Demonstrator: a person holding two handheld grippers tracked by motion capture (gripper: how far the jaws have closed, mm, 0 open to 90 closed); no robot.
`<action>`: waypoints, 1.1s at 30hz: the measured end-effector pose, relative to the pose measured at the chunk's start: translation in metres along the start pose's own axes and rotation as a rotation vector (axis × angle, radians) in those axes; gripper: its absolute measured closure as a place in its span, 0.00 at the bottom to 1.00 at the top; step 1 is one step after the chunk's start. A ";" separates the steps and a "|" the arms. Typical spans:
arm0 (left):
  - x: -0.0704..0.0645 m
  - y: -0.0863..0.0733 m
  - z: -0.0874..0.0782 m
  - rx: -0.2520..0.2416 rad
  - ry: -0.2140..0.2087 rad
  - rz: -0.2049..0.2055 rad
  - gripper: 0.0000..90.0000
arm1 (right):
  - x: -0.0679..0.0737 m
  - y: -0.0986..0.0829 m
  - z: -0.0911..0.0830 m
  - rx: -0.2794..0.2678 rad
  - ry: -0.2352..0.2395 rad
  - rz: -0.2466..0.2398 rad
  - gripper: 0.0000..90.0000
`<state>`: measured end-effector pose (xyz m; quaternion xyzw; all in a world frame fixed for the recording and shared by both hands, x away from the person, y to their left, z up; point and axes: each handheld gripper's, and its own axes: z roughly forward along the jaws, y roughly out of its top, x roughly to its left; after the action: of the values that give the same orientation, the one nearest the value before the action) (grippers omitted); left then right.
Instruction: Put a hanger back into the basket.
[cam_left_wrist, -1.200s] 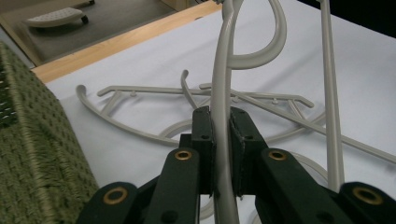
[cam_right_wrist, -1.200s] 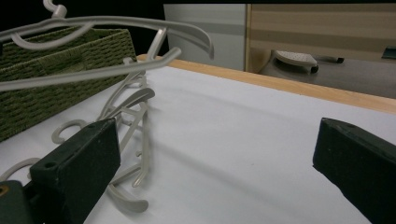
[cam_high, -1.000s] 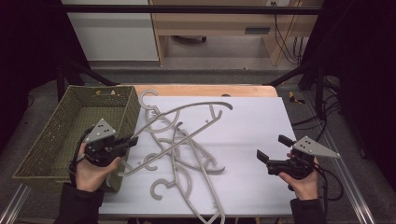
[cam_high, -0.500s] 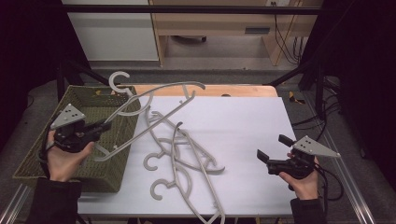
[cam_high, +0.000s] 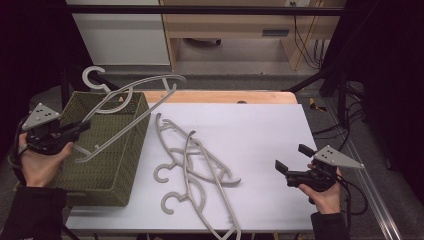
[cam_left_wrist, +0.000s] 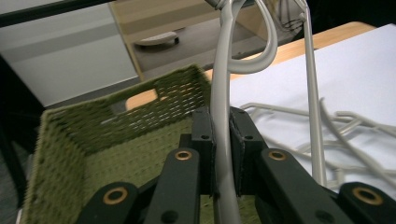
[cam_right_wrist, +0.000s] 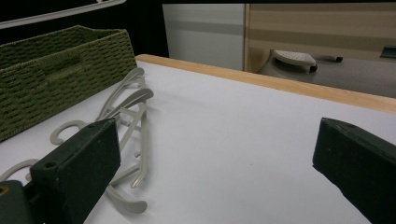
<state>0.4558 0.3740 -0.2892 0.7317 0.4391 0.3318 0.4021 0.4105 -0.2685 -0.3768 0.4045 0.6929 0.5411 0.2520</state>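
A person stands at a white table (cam_high: 260, 130) holding a gripper in each hand. The left gripper (cam_high: 80, 128) is out over a green woven basket (cam_high: 122, 170) at the table's left edge. Its jaws are clamped on the lower bar of a grey hanger (cam_high: 131, 102), and in the left gripper view the bar (cam_left_wrist: 221, 135) runs up between the two black pads with no gap on either side. The hanger is lifted clear of the table and tilted, its hook (cam_high: 93, 77) pointing up and away past the basket's far rim, its arms spanning above the basket's open top. The basket's inside (a flat woven floor) appears below the jaws in the left gripper view.

More grey hangers lie in a loose tangled pile (cam_high: 192, 165) on the table just right of the basket, some overlapping, hooks toward the near edge. In the right gripper view the pile (cam_right_wrist: 126, 121) lies ahead and to the left, with the basket (cam_right_wrist: 56, 65) behind it.

The right gripper (cam_high: 291, 164) rests low near the table's right front corner, well apart from the pile. Its jaws stand wide, holding nothing, only bare table between them.
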 end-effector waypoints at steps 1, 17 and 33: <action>0.004 -0.002 0.000 0.003 0.009 -0.002 0.91 | 0.000 0.000 0.000 0.002 0.002 -0.001 0.01; 0.059 -0.037 -0.002 0.044 0.073 -0.047 0.91 | 0.000 -0.001 0.003 0.010 -0.001 -0.001 0.01; 0.093 -0.065 -0.018 0.068 0.094 -0.073 0.91 | 0.001 -0.003 0.007 0.023 -0.003 -0.001 0.01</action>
<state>0.4534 0.4831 -0.3255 0.7120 0.4949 0.3358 0.3678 0.4145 -0.2646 -0.3817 0.4080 0.6990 0.5323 0.2483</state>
